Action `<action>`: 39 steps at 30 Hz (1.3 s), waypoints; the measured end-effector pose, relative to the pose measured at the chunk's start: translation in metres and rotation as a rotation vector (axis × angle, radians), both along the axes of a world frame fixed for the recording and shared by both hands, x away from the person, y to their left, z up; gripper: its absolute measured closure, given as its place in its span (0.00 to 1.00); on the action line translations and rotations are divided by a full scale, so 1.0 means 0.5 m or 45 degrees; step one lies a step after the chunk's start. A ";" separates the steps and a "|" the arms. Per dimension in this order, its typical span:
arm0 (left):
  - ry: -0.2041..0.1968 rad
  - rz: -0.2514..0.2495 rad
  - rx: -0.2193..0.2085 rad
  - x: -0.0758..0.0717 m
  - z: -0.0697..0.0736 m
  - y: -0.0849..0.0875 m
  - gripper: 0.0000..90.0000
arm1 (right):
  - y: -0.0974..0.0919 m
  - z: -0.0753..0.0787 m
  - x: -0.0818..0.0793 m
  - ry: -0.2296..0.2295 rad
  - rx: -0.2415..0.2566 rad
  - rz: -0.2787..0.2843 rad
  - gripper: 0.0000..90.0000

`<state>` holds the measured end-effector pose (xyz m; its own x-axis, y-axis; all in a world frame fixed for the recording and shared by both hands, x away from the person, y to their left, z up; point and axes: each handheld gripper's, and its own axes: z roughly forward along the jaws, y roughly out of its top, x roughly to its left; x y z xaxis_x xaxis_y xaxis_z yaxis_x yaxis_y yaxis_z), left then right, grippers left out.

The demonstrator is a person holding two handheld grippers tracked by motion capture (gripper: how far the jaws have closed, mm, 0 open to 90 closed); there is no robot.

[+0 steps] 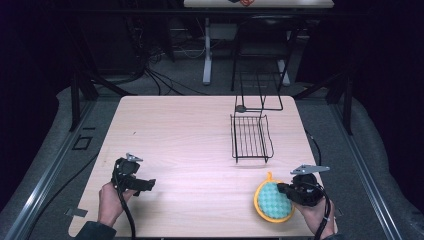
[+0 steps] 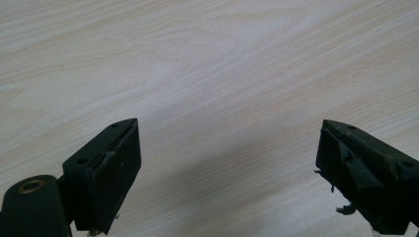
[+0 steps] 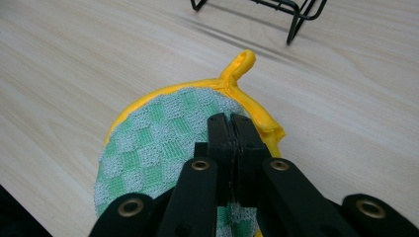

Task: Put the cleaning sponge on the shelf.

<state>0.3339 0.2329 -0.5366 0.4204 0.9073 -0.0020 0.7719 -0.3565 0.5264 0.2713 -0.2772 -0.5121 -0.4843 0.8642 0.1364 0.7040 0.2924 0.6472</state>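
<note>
Round green-checked pot holder (image 1: pixel 272 201) with a yellow rim. Lies on the near right part of the table (image 1: pixel 175 135), close to the front edge and directly under the right gripper (image 1: pixel 280 189). Has no real long axis, being a disc; takes its direction from the yellow hanging loop (image 1: pixel 270 175) alone, which points away from the person toward the wire rack (image 1: pixel 250 137).

Seen along the right gripper's (image 3: pixel 230 121) own jaws: pressed flat together over the cloth, tips lying on the checked face of the pot holder (image 3: pixel 163 143) just short of the loop (image 3: pixel 242 64). Looks like a pinch on the cloth, judging by the rim buckling beside the jaws and one edge seeming raised off the wood; cannot quite see the fabric between the pads.

Clearly the right hand's job: sits on the pot holder, while the left gripper (image 1: pixel 150 185) hangs well apart over the near left of the table. Left gripper (image 2: pixel 227 163) released, jaws spread wide, nothing but bare wood between them.

Straight beyond the loop, the black wire rack (image 3: pixel 296 15), the one container on the table. Stands empty, apart from the pot holder, with bare table between them. Probably calls for a lift and a carry forward, loop end leading.
</note>
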 end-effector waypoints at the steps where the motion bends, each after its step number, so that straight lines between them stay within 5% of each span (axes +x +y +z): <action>1: 0.000 0.000 0.000 0.000 0.000 0.000 0.11 | -0.002 0.004 -0.001 -0.009 -0.004 0.004 0.98; 27: 0.030 0.008 0.004 0.000 -0.004 -0.003 0.02 | -0.017 0.072 0.016 -0.169 0.009 -0.047 0.98; 39: 0.026 0.000 0.005 -0.002 -0.006 -0.003 0.01 | -0.008 0.093 0.038 -0.191 -0.006 -0.032 0.98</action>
<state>0.3329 0.2313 -0.5397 0.4205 0.9073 -0.0072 0.7825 -0.3586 0.5091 0.2902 -0.2811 -0.4655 -0.4771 0.8768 0.0601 0.6067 0.2791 0.7443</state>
